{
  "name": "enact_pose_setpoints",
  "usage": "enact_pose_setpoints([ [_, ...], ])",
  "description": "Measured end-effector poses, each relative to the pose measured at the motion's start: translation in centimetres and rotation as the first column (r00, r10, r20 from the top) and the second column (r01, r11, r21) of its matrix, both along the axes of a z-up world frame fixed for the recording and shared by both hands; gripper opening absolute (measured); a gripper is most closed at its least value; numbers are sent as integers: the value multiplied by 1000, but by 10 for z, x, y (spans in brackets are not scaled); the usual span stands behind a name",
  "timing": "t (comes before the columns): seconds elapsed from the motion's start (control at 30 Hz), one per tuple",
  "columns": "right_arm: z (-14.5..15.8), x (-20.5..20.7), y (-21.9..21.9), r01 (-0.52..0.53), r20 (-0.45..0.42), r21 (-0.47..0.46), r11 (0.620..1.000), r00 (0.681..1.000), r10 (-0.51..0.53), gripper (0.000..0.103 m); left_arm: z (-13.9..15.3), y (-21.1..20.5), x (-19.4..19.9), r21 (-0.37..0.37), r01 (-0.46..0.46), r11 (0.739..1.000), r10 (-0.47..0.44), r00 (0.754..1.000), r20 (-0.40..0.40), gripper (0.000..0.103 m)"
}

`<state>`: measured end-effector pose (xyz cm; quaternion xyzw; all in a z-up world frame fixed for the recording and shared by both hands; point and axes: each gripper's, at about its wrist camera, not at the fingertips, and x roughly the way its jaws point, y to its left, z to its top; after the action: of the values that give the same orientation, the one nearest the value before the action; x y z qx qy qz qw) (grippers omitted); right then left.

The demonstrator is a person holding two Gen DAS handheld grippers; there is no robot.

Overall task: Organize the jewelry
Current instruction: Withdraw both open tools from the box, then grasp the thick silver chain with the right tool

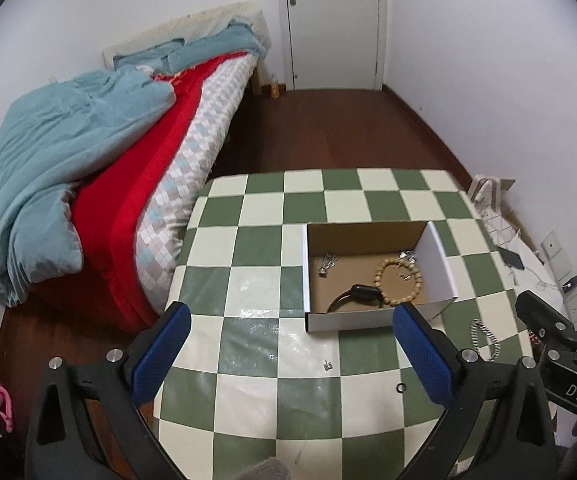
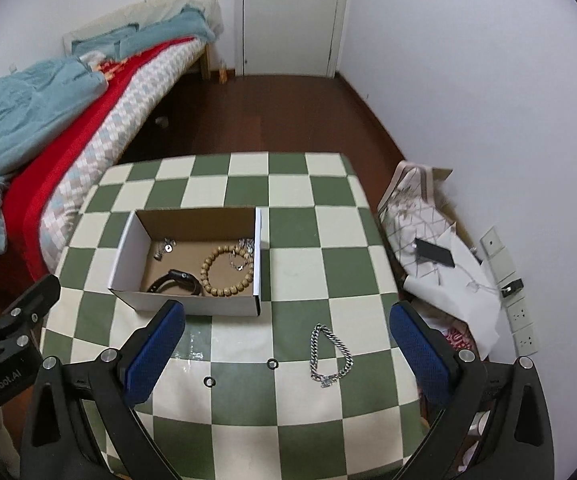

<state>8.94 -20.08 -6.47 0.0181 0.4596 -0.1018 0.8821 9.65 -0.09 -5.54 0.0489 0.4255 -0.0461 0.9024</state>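
Observation:
An open cardboard box (image 1: pixel 348 322) (image 2: pixel 192 304) stands on the green-and-white checked table (image 1: pixel 248 248) (image 2: pixel 296 268). Inside lie a wooden bead bracelet (image 1: pixel 398 280) (image 2: pixel 226 270), a black watch (image 1: pixel 358 296) (image 2: pixel 176 280) and thin silver chains (image 1: pixel 328 262) (image 2: pixel 242 254). A heavy silver chain bracelet (image 2: pixel 330 354) (image 1: pixel 484 340) lies on the table right of the box. Two small black rings (image 2: pixel 272 363) (image 2: pixel 208 381) lie in front of the box. My left gripper (image 1: pixel 290 310) and right gripper (image 2: pixel 287 310) both hover open and empty above the near table.
A bed (image 1: pixel 160 184) with a red cover and a blue quilt runs along the table's left side. A white door (image 1: pixel 332 24) closes the far end of the wooden floor. Right of the table lie a bag, papers and a phone (image 2: pixel 434 256), below wall sockets (image 2: pixel 522 340).

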Motion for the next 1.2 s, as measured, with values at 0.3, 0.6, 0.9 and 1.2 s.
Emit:
enact_pose_setpoints([
  [0.3,37,-43,2,4,101,25,1000,995,-6,103,32,3,-34,-34,-4,999,7,997,76,103],
  [0.6,23,-62,-21,25,113,115,993,993,-39,103,19,4,-43,-24,-60,998,62,993,104,103],
  [0.9,-87,-50,-94,190,-83,167,967,980,-178,80,-57,1,-30,166,-157,974,152,987,45,103],
  [1.2,-183,-19,-118,252,-189,204,946,958,-215,62,-119,-3,-24,240,-153,959,176,981,-77,103],
])
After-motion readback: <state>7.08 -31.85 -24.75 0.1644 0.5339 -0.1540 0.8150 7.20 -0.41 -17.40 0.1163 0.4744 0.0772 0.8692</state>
